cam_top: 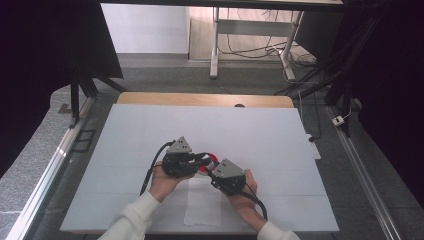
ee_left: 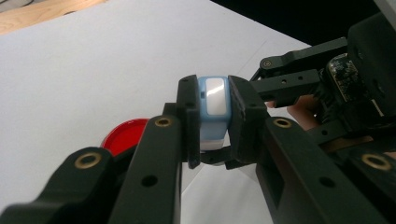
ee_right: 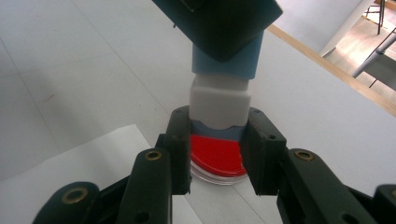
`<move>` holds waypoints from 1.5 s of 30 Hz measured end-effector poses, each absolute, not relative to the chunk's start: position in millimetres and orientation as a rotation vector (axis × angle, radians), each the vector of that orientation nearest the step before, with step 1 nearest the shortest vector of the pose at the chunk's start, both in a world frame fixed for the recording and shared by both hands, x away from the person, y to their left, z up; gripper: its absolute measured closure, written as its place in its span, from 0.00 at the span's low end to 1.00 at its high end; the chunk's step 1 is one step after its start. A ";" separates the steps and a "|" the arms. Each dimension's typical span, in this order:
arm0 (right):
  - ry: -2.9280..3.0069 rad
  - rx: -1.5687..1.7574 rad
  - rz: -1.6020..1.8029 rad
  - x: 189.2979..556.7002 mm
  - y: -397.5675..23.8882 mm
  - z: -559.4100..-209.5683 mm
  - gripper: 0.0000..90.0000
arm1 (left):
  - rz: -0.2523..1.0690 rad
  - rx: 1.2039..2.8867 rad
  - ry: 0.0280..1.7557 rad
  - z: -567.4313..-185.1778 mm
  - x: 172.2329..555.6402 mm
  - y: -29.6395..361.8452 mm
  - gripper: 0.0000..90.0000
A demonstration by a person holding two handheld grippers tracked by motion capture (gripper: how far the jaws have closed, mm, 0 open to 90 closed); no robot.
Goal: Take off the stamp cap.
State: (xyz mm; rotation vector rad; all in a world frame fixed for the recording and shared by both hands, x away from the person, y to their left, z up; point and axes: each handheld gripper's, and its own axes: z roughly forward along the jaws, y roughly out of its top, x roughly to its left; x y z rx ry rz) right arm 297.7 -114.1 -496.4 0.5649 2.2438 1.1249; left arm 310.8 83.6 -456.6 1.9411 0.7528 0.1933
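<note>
From the high view, the left gripper (cam_top: 201, 160) and the right gripper (cam_top: 211, 172) meet tip to tip over the white tabletop (cam_top: 150, 135), directly above a round red dish with a clear rim (cam_top: 209, 161). A white sheet of paper (cam_top: 202, 205) lies just on the near side of that dish, between the person's two forearms.

In the left gripper view, the left gripper (ee_left: 214, 116) has its jaws clamped on the upper part of a small light-blue block-shaped stamp with a white body (ee_left: 214, 100). The red dish (ee_left: 127, 135) lies below and to the left of the stamp, and the right gripper comes in from the right.

In the right gripper view, the right gripper (ee_right: 217, 151) has its jaws closed on the stamp's lower end, under its white section (ee_right: 219, 105). The red dish (ee_right: 215, 157) sits right beneath the stamp, and the paper (ee_right: 88, 163) is beside the dish.
</note>
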 end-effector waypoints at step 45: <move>2.217 0.554 1.134 292.9 -118.5 -497.0 0.72 | 0.168 1.907 0.752 -458.3 309.2 84.7 0.84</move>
